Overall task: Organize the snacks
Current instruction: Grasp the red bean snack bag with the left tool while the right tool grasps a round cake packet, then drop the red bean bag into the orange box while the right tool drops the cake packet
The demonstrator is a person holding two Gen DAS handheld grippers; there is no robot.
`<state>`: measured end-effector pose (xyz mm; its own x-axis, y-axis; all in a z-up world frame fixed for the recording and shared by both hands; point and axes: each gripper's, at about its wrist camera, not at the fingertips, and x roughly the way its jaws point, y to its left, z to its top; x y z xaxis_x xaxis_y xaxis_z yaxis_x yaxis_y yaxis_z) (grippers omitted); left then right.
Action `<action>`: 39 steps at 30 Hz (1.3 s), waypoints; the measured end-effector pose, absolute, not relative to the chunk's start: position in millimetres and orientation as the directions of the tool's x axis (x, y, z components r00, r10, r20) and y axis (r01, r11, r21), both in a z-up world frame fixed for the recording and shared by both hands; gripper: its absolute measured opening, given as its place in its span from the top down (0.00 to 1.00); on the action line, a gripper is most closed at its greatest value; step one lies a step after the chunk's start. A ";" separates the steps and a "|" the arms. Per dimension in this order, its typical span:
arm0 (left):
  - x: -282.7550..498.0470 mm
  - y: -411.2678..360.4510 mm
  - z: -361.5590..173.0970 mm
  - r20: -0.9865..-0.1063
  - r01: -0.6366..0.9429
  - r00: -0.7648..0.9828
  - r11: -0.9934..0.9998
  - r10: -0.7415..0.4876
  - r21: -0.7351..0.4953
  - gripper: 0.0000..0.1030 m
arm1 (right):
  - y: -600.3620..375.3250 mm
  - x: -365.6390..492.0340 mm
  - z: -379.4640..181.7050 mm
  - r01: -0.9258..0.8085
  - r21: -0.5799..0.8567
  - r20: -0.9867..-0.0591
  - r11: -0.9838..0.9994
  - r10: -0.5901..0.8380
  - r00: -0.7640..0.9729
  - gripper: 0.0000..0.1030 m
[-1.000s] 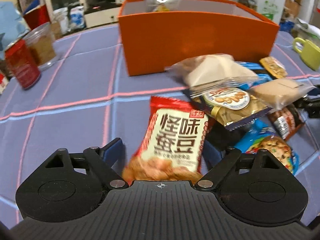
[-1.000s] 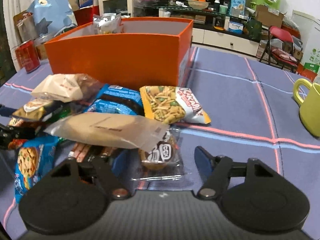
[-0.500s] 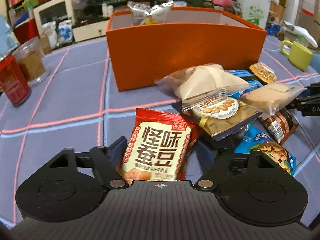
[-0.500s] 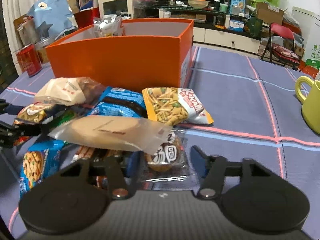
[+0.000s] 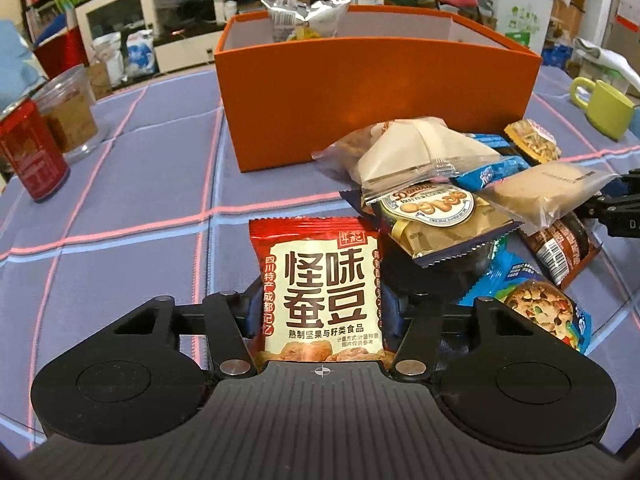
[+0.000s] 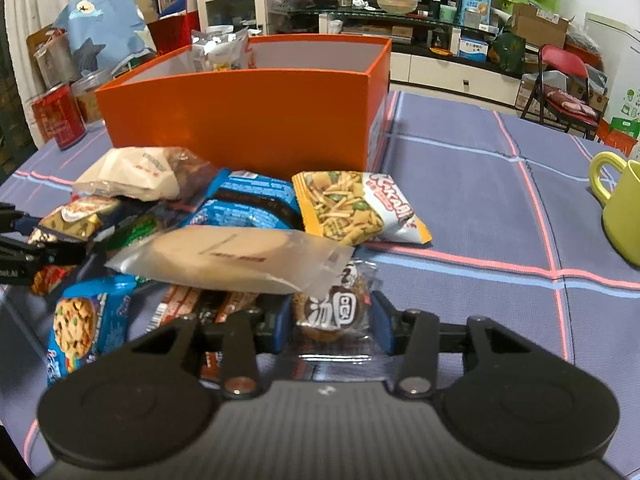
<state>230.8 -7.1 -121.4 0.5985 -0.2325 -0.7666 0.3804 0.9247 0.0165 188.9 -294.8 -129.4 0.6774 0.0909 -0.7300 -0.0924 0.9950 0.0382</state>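
Here, the left gripper (image 5: 322,312) was seen clenched on a red broad-bean snack packet (image 5: 322,284), which was held upright between the blue finger pads (image 5: 250,314), just beside the snack pile. The right gripper (image 6: 330,326) was closed around a clear-wrapped round pastry (image 6: 334,312), the pads pressed against both sides of its wrapper. The pastry was partly overlapped by a flat beige biscuit pouch (image 6: 236,258). A yellow noodle-snack bag (image 6: 356,208) and a blue cookie packet (image 6: 80,324) were laid in the same pile on the purple checked tablecloth (image 6: 460,200). Behind the pile, an orange box (image 5: 376,96) was shown, a silver foil bag (image 5: 306,16) standing inside it. A green mug (image 6: 620,208) was placed well apart at right.
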 end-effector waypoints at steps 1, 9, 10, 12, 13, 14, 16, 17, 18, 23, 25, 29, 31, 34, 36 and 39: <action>231.0 -7.0 -121.7 -0.767 0.374 0.598 0.927 -0.232 0.012 0.70 | -295.0 188.8 -129.6 -0.092 0.039 -0.728 0.995 0.091 0.679 0.52; 230.1 -4.0 -115.8 -0.775 0.338 0.592 0.941 -0.222 -0.011 0.80 | -290.9 187.3 -126.3 -0.111 0.023 -0.740 0.994 0.092 0.667 0.60; 229.0 -3.2 -114.5 -0.776 0.337 0.592 0.942 -0.219 -0.009 0.80 | -289.3 185.9 -125.5 -0.115 0.010 -0.742 0.993 0.085 0.665 0.60; 226.3 -0.8 -112.2 -0.775 0.339 0.595 0.941 -0.215 -0.001 0.80 | -287.6 183.3 -124.6 -0.116 -0.012 -0.744 0.993 0.069 0.665 0.61; 225.6 0.8 -111.1 -0.775 0.335 0.596 0.942 -0.212 0.000 0.80 | -287.9 181.6 -124.1 -0.114 -0.018 -0.745 0.993 0.062 0.664 0.62; 225.1 3.0 -109.5 -0.775 0.328 0.597 0.945 -0.209 -0.003 0.80 | -289.0 179.9 -123.7 -0.109 -0.021 -0.747 0.994 0.056 0.663 0.62; 223.7 6.4 -105.6 -0.769 0.324 0.602 0.946 -0.214 -0.009 0.80 | -291.2 174.5 -123.1 -0.105 -0.034 -0.750 0.994 0.045 0.660 0.62; 222.6 8.1 -103.1 -0.764 0.322 0.608 0.947 -0.215 -0.009 0.80 | -292.3 171.8 -122.9 -0.103 -0.042 -0.750 0.994 0.036 0.660 0.62; 221.6 9.2 -101.0 -0.761 0.322 0.612 0.947 -0.216 -0.010 0.80 | -293.1 168.9 -122.5 -0.099 -0.049 -0.750 0.994 0.028 0.660 0.62; 204.7 18.2 -85.2 -0.729 0.319 0.644 0.948 -0.232 -0.020 0.80 | -297.3 153.9 -113.0 -0.068 -0.077 -0.748 0.995 -0.012 0.664 0.62; 196.5 22.4 -78.2 -0.718 0.312 0.656 0.950 -0.235 -0.026 0.80 | -298.6 148.0 -104.8 -0.047 -0.090 -0.738 0.995 -0.035 0.673 0.62; 189.5 24.7 -64.1 -0.695 0.296 0.682 0.955 -0.229 -0.024 0.80 | -301.4 134.3 -87.8 -0.013 -0.076 -0.707 0.997 -0.045 0.706 0.62; 190.5 22.6 -56.0 -0.684 0.293 0.689 0.955 -0.241 -0.041 0.80 | -300.0 128.8 -79.8 -0.013 -0.063 -0.689 0.998 -0.034 0.724 0.62; 201.0 18.3 -41.4 -0.662 0.297 0.700 0.952 -0.270 -0.075 0.80 | -296.1 134.2 -66.5 -0.036 -0.021 -0.664 0.999 0.012 0.748 0.62; 214.7 15.2 -30.3 -0.648 0.292 0.708 0.952 -0.280 -0.093 0.80 | -292.4 144.7 -57.5 -0.050 -0.008 -0.645 0.999 0.034 0.764 0.62; 249.2 2.3 -13.0 -0.623 0.280 0.733 0.956 -0.271 -0.086 0.80 | -286.6 175.6 -38.5 -0.074 0.022 -0.607 0.997 0.072 0.792 0.62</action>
<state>249.2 2.3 -13.0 0.7334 -0.2711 -0.6234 0.2804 0.9560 -0.0858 175.6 -286.6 -38.5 0.7917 0.0722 -0.6066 -0.0739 0.9970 0.0222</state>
